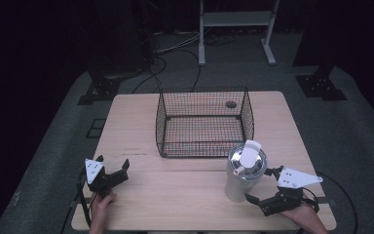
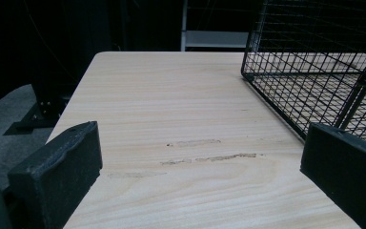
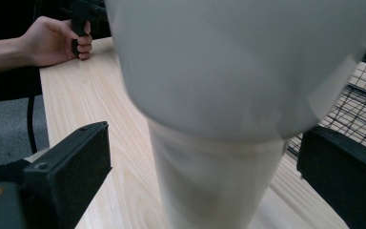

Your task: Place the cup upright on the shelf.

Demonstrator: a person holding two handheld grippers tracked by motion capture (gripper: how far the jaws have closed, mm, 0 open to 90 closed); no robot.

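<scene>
The white tumbler (image 1: 241,176) stood upright on the near right of the surface (image 1: 175,195), just in front of the wire basket (image 1: 203,122). The right gripper (image 1: 264,187) had its fingers (image 1: 251,199) spread on either side of the tumbler's narrower lower body — in the right gripper view they stood clear of its wall, not yet pressing. The left gripper (image 1: 113,173) rested at the near left with its fingers spread over bare wood, holding nothing.

To grasp well, I judge the right fingers should close squarely on the straight lower section, below the flared top, so the smooth wall cannot slip — then lift straight up to clear the basket's near rim.
</scene>
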